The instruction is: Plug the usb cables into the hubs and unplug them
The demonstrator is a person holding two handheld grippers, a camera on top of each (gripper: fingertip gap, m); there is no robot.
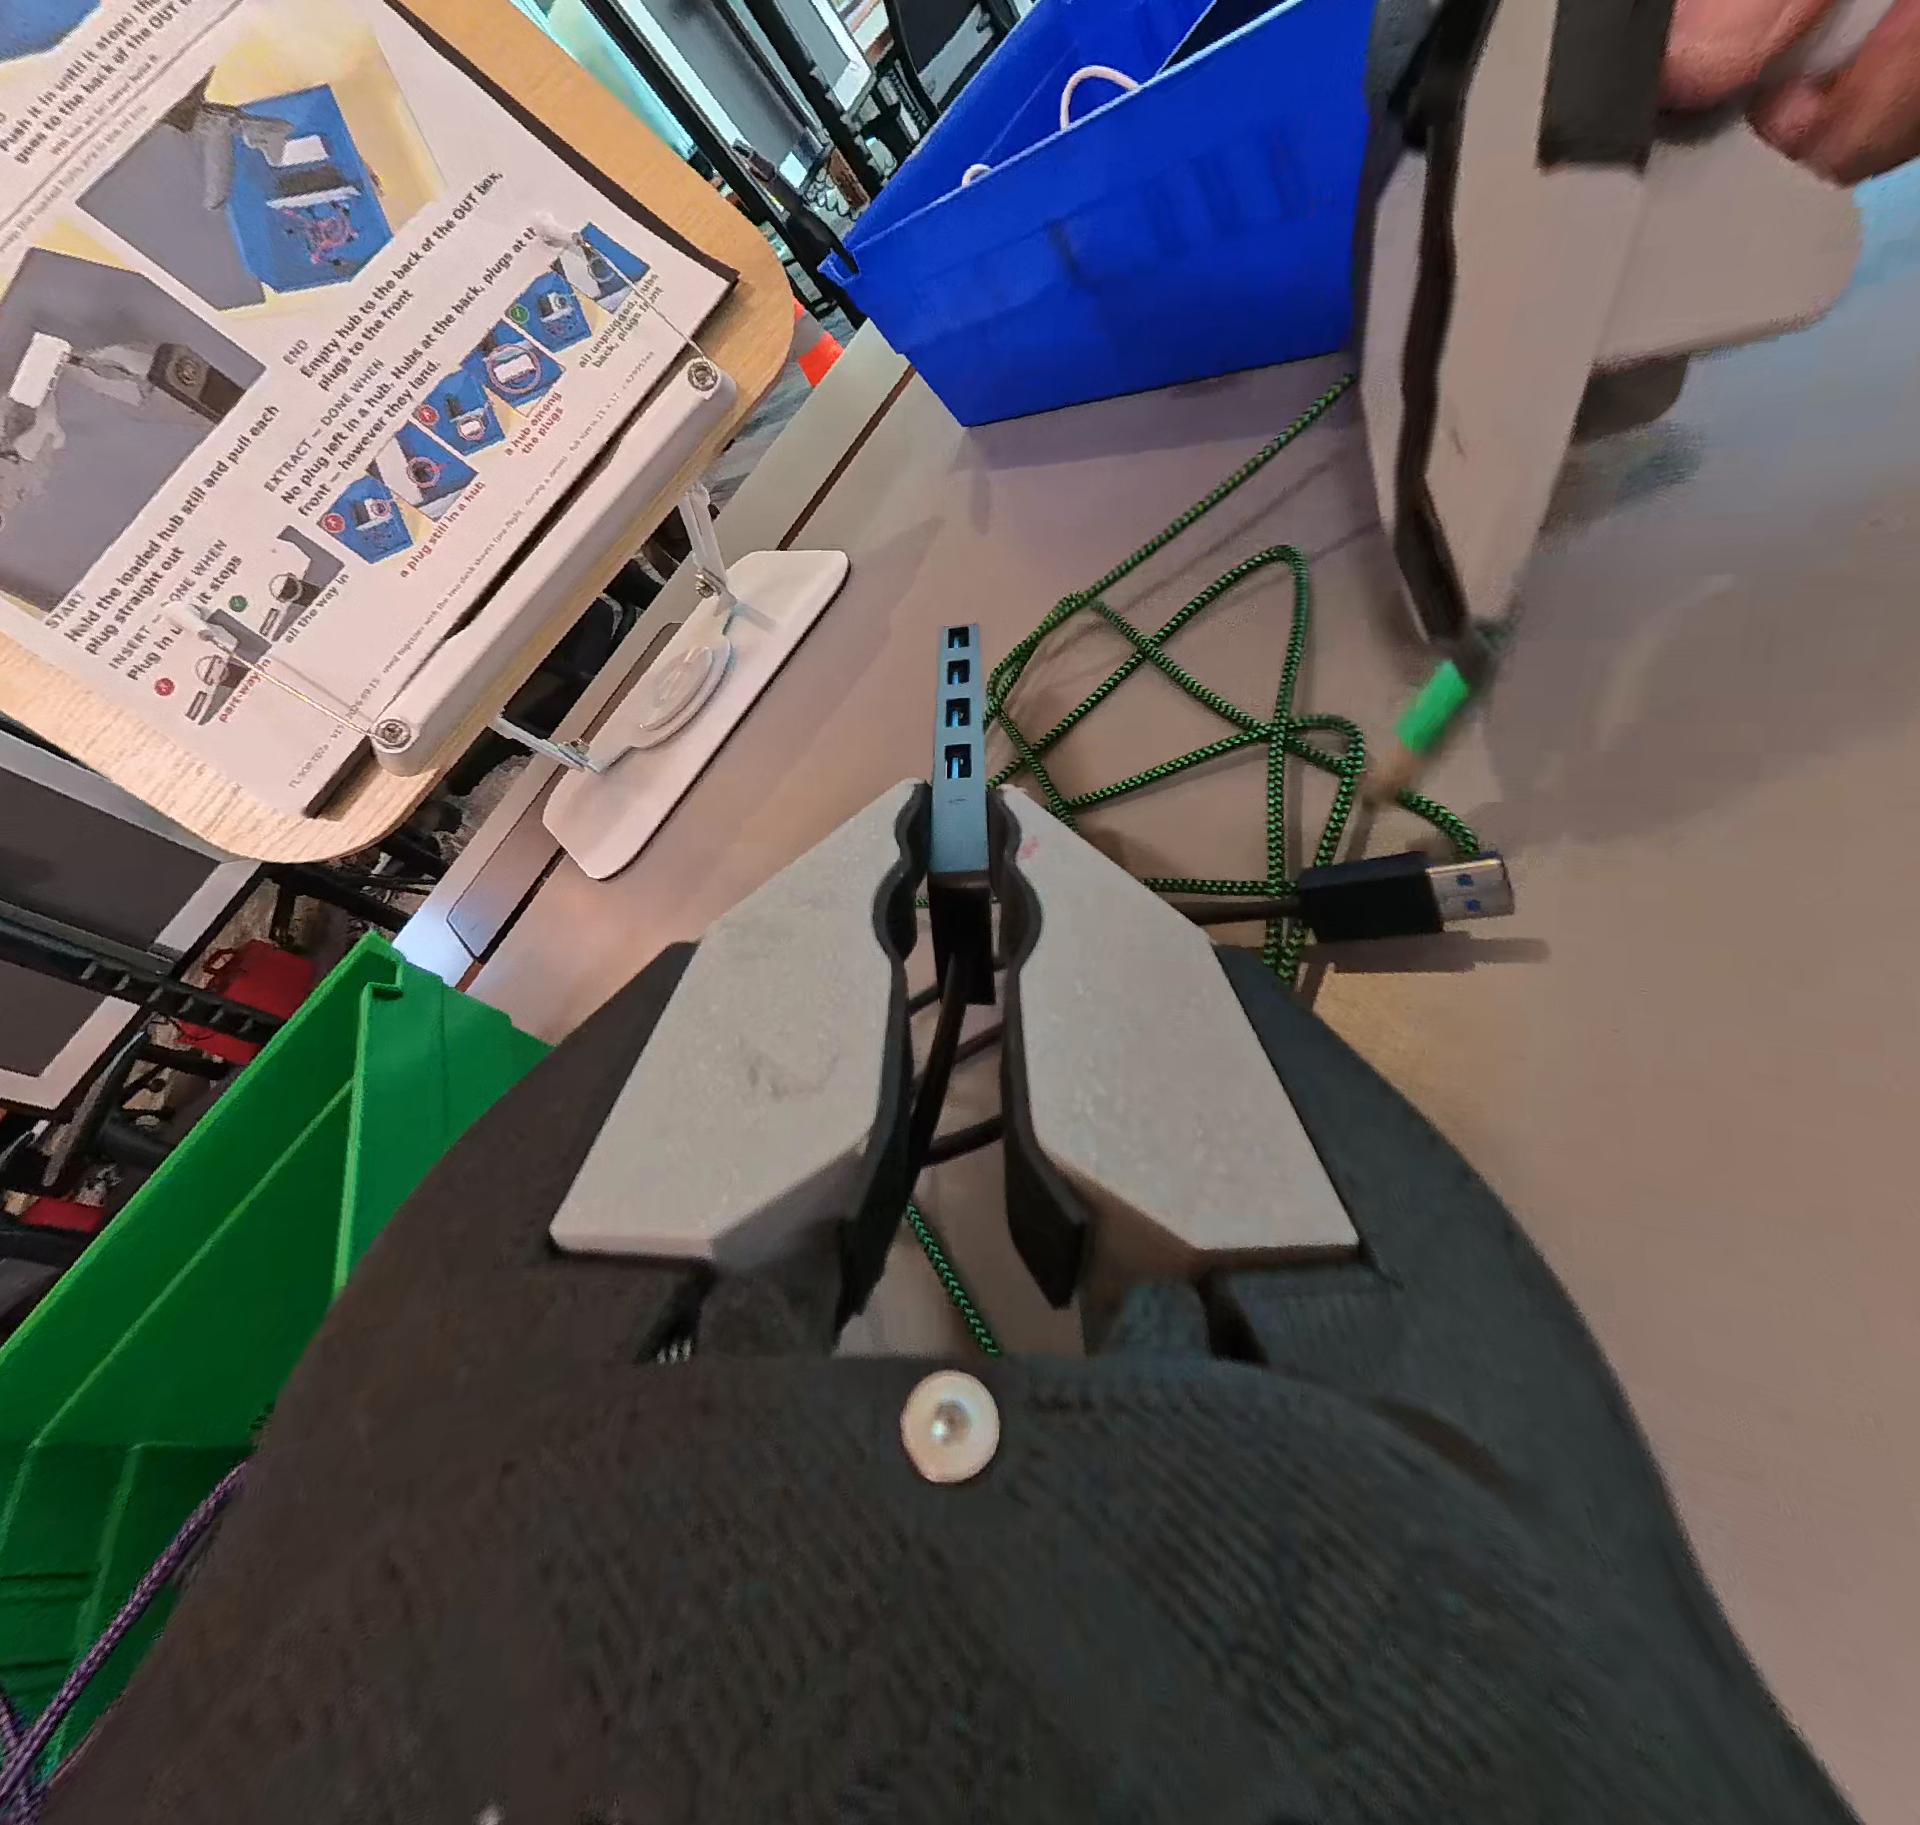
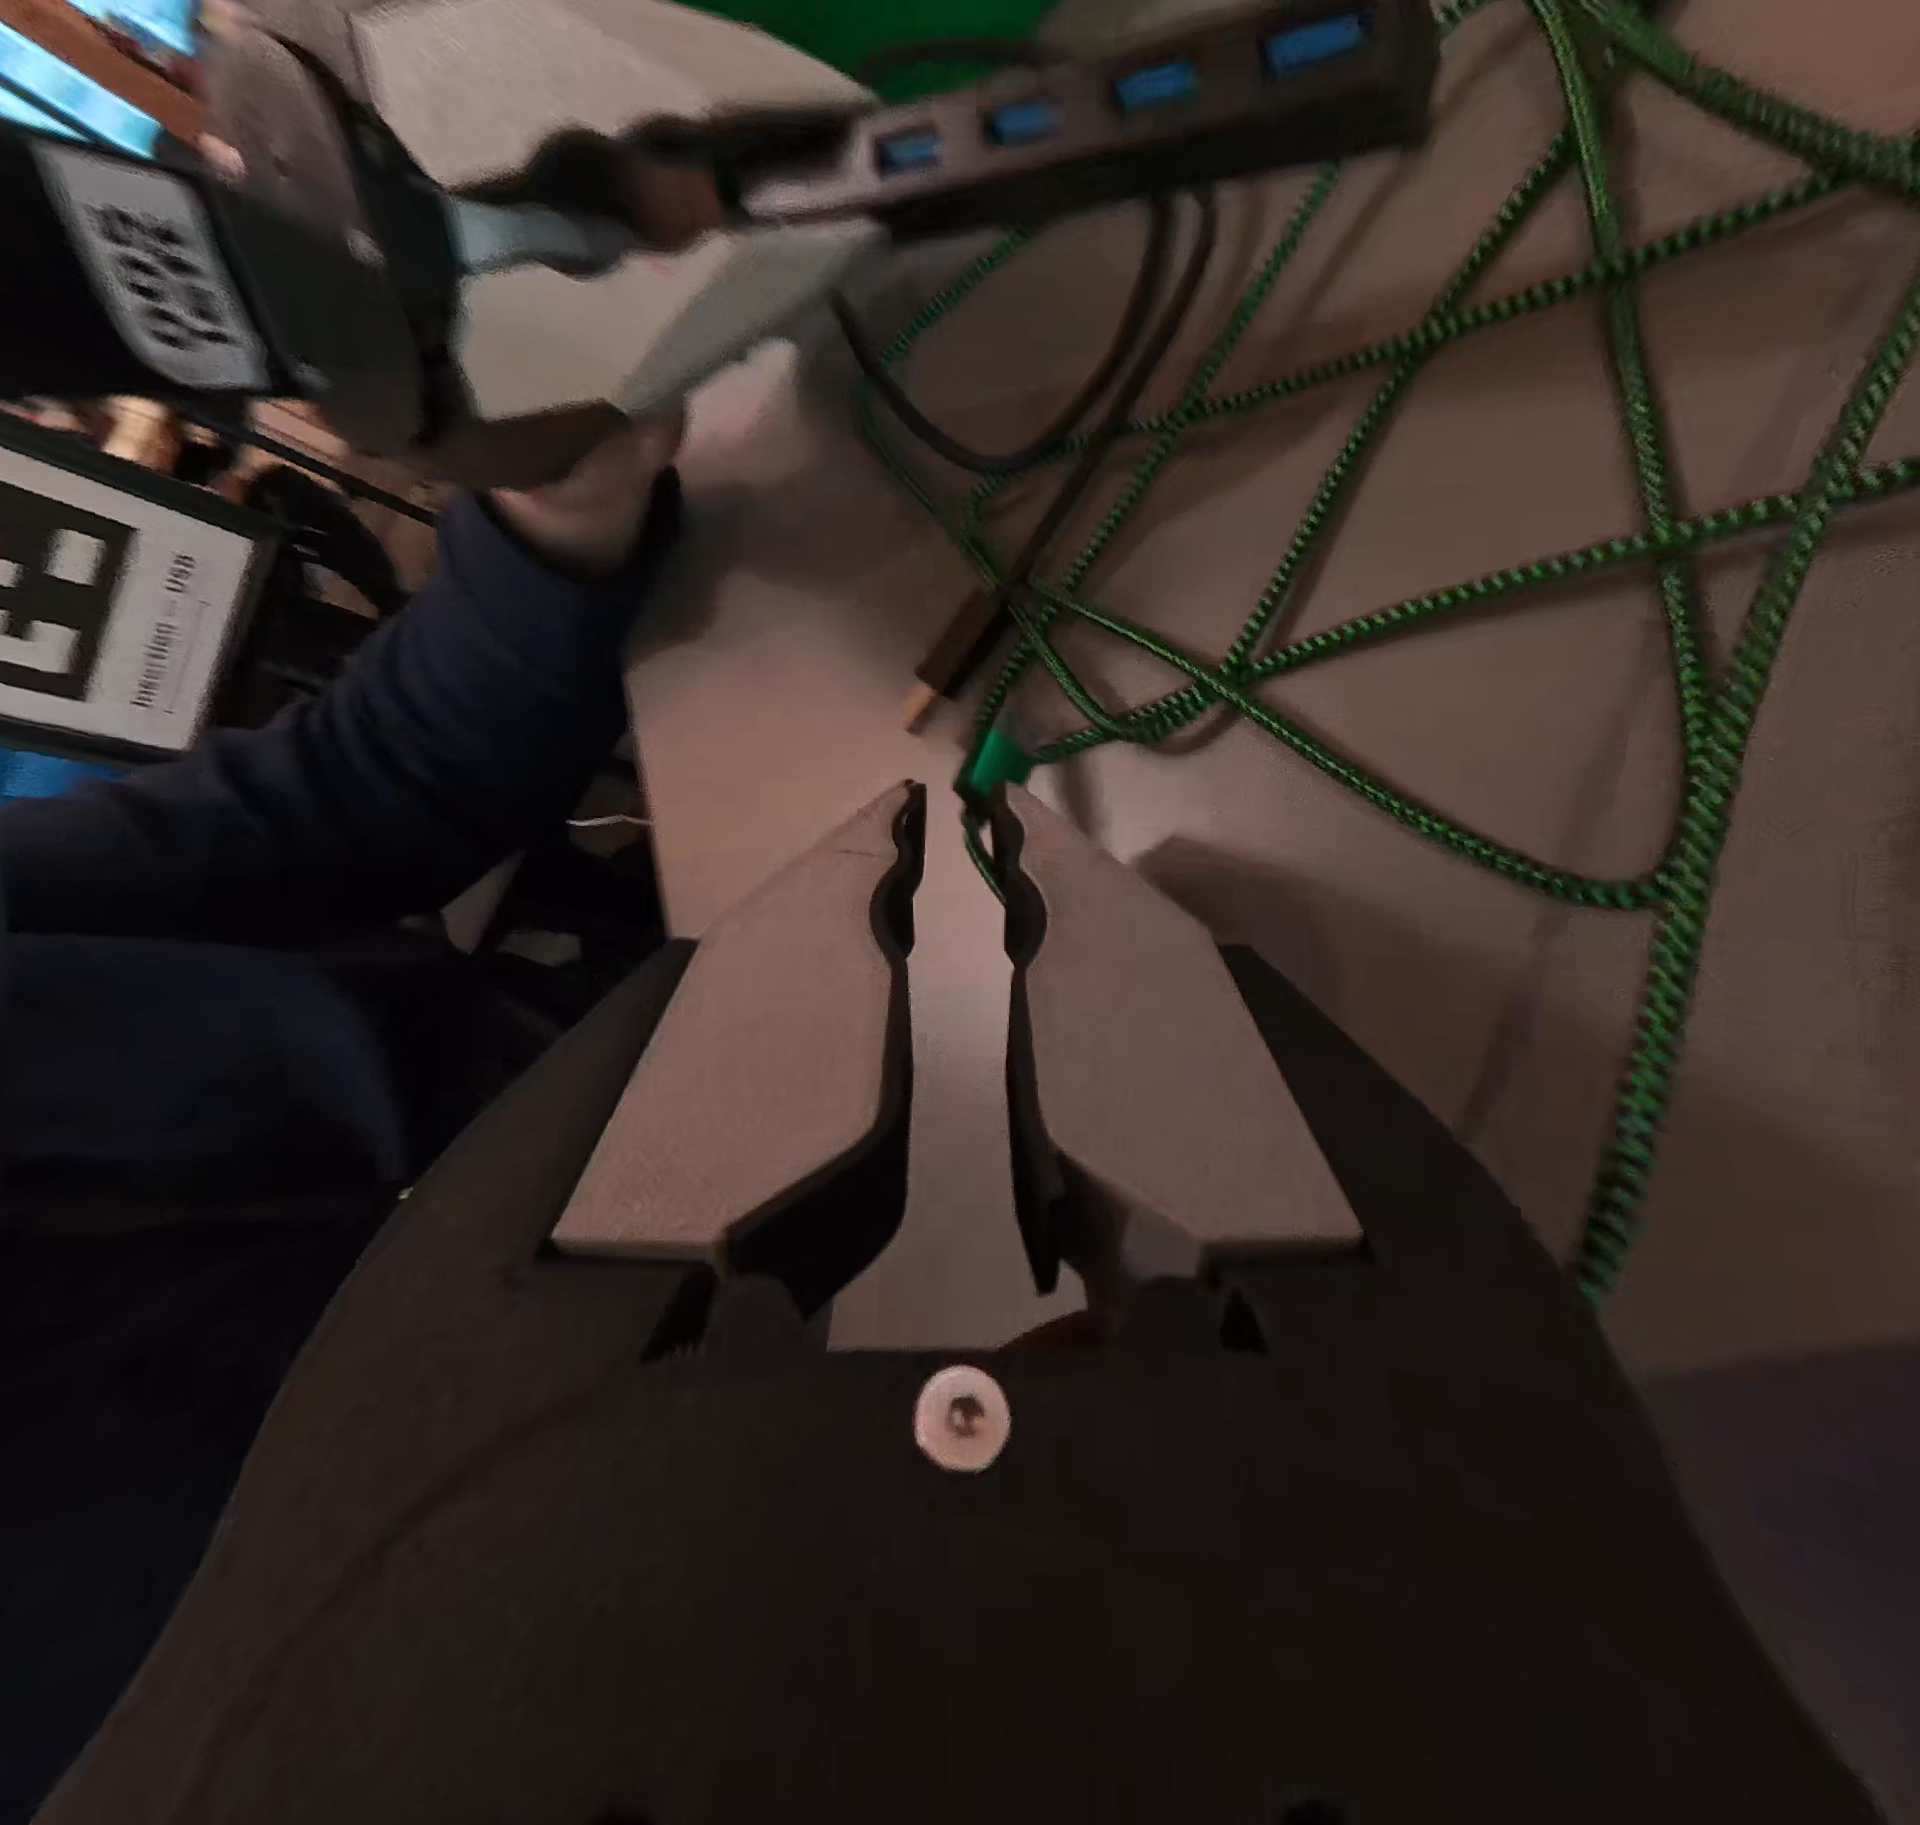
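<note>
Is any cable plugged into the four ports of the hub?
No, all four blue ports of the hub held by the left claw show empty.

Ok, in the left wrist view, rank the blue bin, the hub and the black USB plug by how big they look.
1. Blue bin, clearly largest.
2. Hub, in the left gripper.
3. Black USB plug, looks about the hub's size; unsure.

Left wrist view: bright, even daylight, sharp in the centre, fisheye bending at the edges; right claw (image 1: 1475,648) motion-blurred, soft shadow on the table (image 1: 1662,1100). Right wrist view: dim, warm cast, motion blur throughout, left claw (image 2: 717,175) smeared.
</note>
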